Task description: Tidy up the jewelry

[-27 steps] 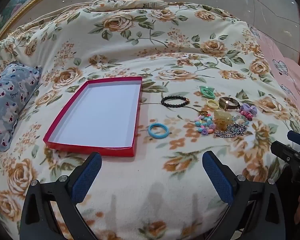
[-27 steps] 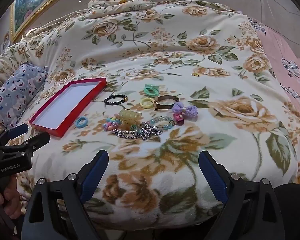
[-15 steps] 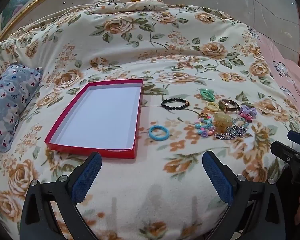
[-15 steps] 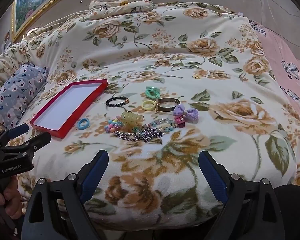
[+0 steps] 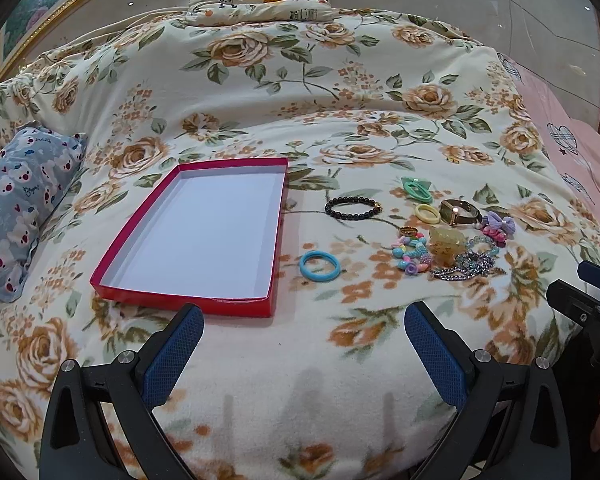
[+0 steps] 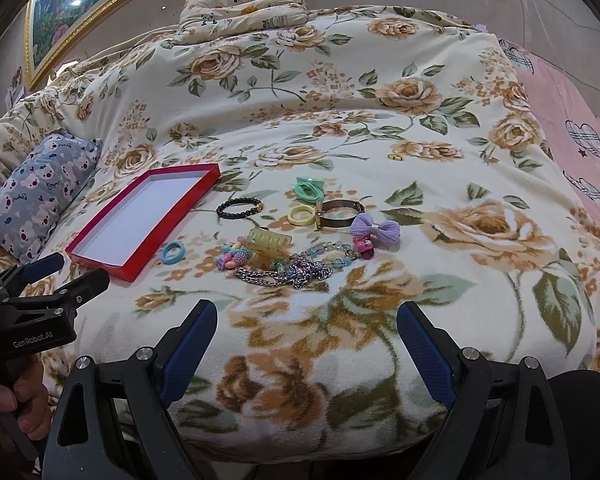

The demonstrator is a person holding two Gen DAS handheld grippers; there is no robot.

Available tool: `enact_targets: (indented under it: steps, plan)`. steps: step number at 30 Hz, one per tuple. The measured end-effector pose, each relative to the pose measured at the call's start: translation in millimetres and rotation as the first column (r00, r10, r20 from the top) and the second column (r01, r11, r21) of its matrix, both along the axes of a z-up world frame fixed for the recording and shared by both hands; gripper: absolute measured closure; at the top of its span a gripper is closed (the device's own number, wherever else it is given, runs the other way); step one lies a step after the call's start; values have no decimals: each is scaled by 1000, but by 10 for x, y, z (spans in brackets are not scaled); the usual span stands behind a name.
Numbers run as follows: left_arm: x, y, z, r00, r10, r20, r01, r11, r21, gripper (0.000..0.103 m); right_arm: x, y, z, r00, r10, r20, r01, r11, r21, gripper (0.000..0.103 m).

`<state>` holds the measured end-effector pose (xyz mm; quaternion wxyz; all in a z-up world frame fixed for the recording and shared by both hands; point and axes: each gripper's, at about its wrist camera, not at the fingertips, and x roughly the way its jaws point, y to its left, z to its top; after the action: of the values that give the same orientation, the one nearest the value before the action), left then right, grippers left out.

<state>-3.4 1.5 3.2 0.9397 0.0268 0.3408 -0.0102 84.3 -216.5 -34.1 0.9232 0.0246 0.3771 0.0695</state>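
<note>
Left tongs: wide open, empty, low in frame over the bed.
Right tongs: wide open, nothing held.
Red tray: centre-left, empty, likely set to receive the pieces.
Jewelry: loose cluster right of the tray; black bead bracelet, blue ring, silver chain, watch.
Writing: "GenRobot.AI" on the left tool, right view's lower left.
Stage: apparently nothing sorted yet.

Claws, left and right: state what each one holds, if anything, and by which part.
Nothing is held. The left claw and right claw both stand open over the bedspread.
</note>
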Motion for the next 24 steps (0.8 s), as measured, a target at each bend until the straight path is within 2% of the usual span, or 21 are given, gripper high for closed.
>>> enact_targets:
  steps: [24]
  plan:
    - [66,-5,-27,1000,5,-9,-5,1000,-6,1,25,-12,19,1000,17,3,-17,999,29,10]
